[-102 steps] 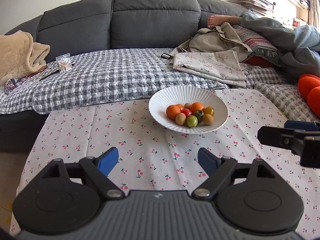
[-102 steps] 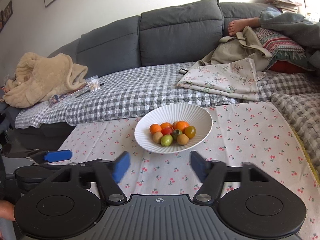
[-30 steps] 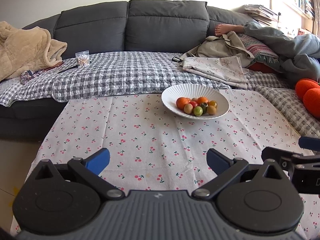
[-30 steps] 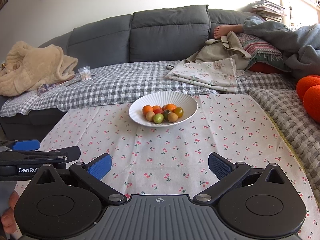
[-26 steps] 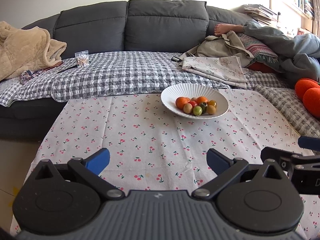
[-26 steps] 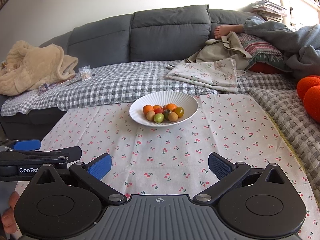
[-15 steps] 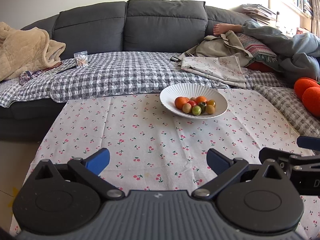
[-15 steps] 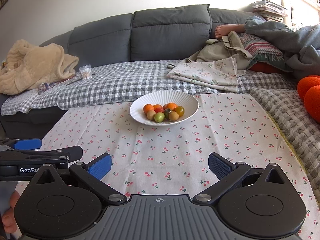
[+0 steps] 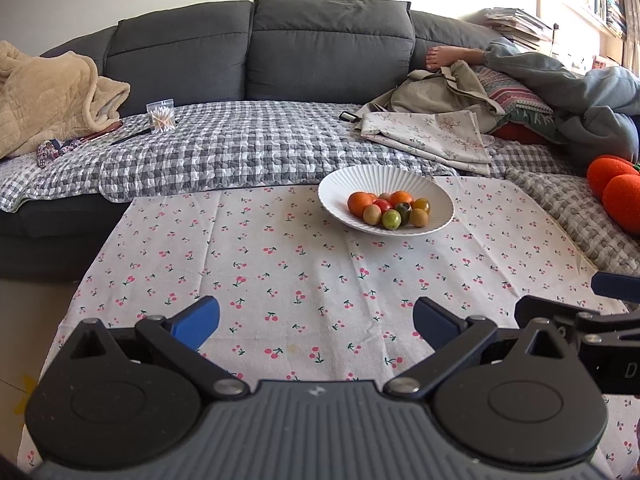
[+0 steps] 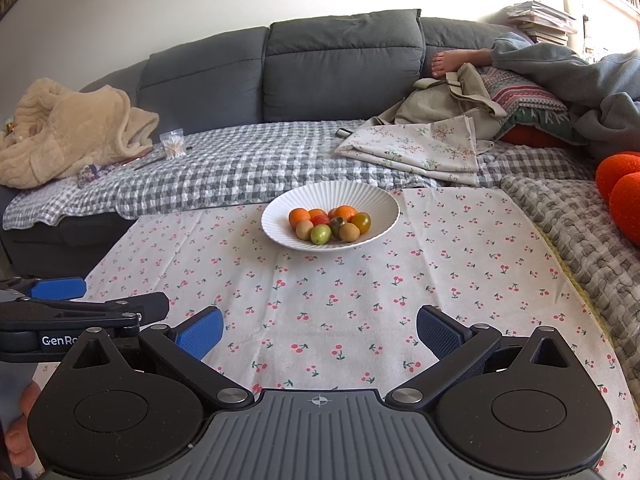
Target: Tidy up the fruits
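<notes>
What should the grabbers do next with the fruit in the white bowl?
Probably stay back: every fruit already sits in the white bowl, none lies on the cherry tablecloth, and the left gripper and right gripper are open and empty.

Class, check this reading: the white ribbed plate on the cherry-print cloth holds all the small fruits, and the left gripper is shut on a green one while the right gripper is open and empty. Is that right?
One detail is wrong. The left gripper is open and empty, like the right gripper; the left wrist view shows this. The green fruit lies in the white ribbed plate with the others, on the cherry-print cloth.
</notes>
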`<state>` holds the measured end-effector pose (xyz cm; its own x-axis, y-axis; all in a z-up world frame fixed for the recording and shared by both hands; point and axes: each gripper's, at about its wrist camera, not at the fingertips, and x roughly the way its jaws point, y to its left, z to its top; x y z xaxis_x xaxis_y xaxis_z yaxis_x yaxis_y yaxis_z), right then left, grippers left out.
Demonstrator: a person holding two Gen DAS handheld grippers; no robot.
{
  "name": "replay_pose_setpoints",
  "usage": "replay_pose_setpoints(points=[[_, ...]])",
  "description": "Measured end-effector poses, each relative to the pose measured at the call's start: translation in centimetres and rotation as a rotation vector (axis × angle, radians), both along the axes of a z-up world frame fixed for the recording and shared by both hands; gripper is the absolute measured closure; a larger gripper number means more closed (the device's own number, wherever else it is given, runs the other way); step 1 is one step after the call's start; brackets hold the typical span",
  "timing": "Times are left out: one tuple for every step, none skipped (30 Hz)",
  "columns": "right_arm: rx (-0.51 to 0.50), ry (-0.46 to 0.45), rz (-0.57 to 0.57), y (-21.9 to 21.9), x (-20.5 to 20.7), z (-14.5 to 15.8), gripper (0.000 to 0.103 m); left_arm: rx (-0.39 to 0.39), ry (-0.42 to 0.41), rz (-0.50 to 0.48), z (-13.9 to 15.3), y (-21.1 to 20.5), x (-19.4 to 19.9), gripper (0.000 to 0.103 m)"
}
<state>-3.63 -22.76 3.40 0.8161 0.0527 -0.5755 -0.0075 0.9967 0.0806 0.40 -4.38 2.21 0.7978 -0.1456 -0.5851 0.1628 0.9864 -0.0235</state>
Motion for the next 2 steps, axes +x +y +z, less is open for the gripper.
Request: replay_pose_setpoints(points=[[-0.002, 0.000, 0.001, 0.02, -0.02, 0.01, 0.000, -0.001, 0.000, 0.000, -0.02, 0.00, 0.00, 0.001], [-0.002, 0.000, 0.002, 0.00, -0.02, 0.02, 0.000, 0.001, 0.002, -0.001, -0.01, 0.00, 0.01, 0.001]])
